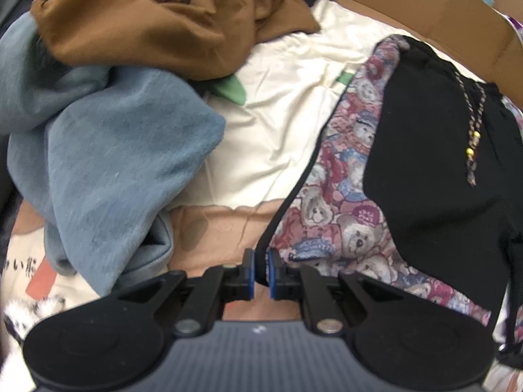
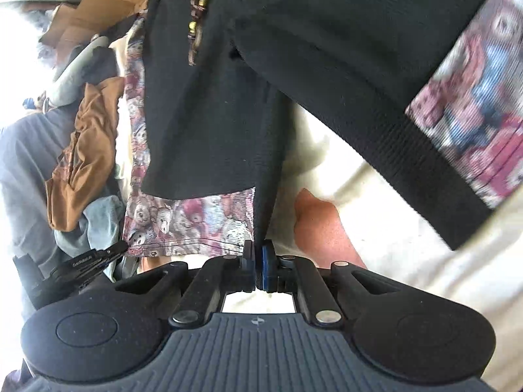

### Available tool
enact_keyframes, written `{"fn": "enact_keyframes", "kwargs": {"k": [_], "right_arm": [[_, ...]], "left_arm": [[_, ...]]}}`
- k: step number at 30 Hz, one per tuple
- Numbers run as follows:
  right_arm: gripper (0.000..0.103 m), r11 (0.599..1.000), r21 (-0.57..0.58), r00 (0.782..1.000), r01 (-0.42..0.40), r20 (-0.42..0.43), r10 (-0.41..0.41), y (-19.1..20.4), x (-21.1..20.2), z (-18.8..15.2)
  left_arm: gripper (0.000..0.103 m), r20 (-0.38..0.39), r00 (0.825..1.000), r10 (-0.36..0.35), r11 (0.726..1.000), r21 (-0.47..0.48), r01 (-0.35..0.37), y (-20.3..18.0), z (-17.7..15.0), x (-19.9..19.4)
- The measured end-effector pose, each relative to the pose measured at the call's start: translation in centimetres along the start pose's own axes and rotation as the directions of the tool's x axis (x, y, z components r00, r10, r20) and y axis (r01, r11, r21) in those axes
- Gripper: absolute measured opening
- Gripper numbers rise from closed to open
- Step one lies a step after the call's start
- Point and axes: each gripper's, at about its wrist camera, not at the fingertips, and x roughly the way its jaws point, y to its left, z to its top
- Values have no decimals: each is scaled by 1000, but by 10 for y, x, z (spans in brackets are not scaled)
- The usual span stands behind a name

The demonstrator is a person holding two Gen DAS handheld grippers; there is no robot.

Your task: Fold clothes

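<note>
While the black bear-print garment [image 1: 425,150] lies on the cream sheet [image 1: 278,124], long axis running away from me, my left gripper [image 1: 260,272] pinches its near hem corner and my right gripper [image 2: 258,266] pinches its black edge.

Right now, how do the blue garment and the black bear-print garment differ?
The blue garment is plain and crumpled in a heap under a brown garment; the black garment has teddy-bear panels and a beaded cord and lies spread out. No gripper touches the blue one, while the left gripper and the right gripper are each shut on the black one's hem. Both lie on the cream sheet.
</note>
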Motion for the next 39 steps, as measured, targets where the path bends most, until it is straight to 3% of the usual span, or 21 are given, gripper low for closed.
{"fn": "enact_keyframes", "kwargs": {"k": [6,12,28,31,33,35,39], "right_arm": [[1,998,-52,999,44,-29,-46,12,-10,2],[1,996,-65,997,61,-53,-64,8,-6,-2],[1,992,-82,989,97,-104,-105,6,26,-7],[2,985,-99,984,140,-96,-150,8,29,-6],[5,984,-95,982,154,-95,-163,5,28,-4],[7,985,-89,983,148,-93,-156,2,22,-2],[20,990,-79,992,117,-47,-121,-1,-3,6]], "left_arm": [[8,1,999,-43,998,-35,43,9,0,-6],[8,5,998,-66,998,0,66,14,1,-11],[8,-4,998,61,998,30,-61,12,-8,27],[8,4,997,81,996,23,-81,10,-8,27],[9,-53,997,59,998,16,-58,10,-10,35],[14,-92,992,85,996,38,-82,8,-14,41],[17,-78,991,109,994,25,-108,5,-17,35]]}}
